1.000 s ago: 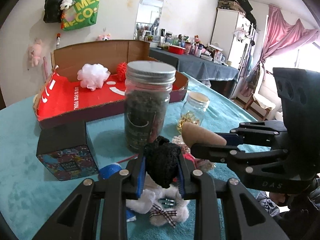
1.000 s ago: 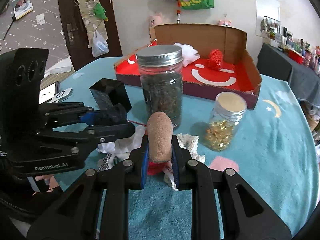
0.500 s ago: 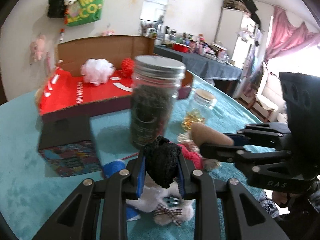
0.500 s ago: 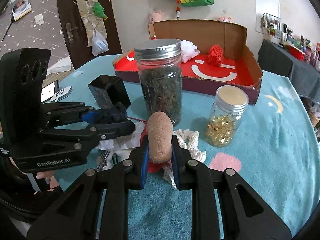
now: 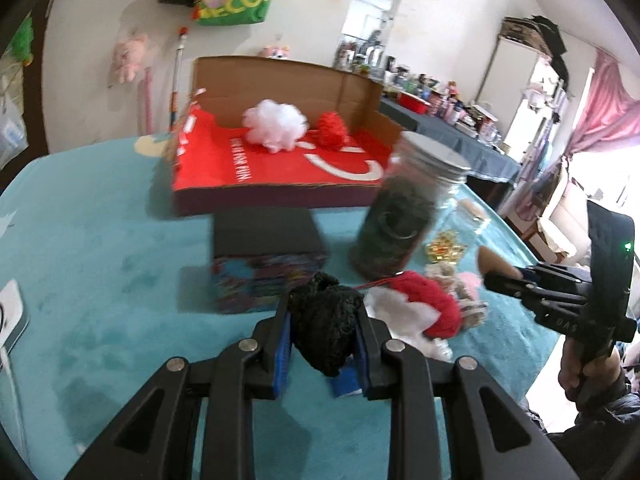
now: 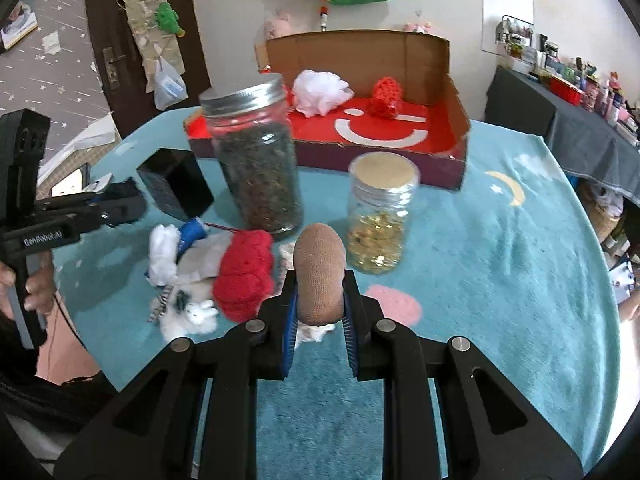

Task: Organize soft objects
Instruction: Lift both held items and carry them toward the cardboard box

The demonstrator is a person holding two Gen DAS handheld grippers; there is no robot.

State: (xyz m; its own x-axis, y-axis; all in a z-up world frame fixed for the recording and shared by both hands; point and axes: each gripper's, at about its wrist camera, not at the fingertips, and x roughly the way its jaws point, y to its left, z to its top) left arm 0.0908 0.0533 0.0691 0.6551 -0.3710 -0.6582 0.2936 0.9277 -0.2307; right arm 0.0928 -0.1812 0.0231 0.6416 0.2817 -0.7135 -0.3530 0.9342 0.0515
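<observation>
My left gripper [image 5: 322, 334] is shut on a black knitted soft item [image 5: 325, 322], held above the teal cloth. My right gripper [image 6: 319, 304] is shut on a brown soft roll [image 6: 320, 276]. A red knitted item [image 6: 245, 276] [image 5: 430, 304] and a white plush toy [image 6: 188, 312] lie in a heap below. A red cardboard box [image 5: 280, 168] [image 6: 400, 136] holds a white pouf [image 5: 275, 122] [image 6: 320, 90] and a red knitted ball [image 5: 331, 130] [image 6: 385, 94]. The left gripper also shows in the right wrist view [image 6: 120, 208], the right gripper in the left wrist view [image 5: 500, 276].
A tall jar of dark leaves [image 6: 254, 156] [image 5: 404, 216] and a small jar of gold capsules [image 6: 378, 224] stand before the box. A black box [image 5: 266, 260] [image 6: 174, 188] sits left of them. A dark side table [image 6: 580, 128] stands at right.
My left gripper has lifted and swung left with the black item, so the plush and red item now lie to its right. My right gripper has risen slightly with the brown roll.
</observation>
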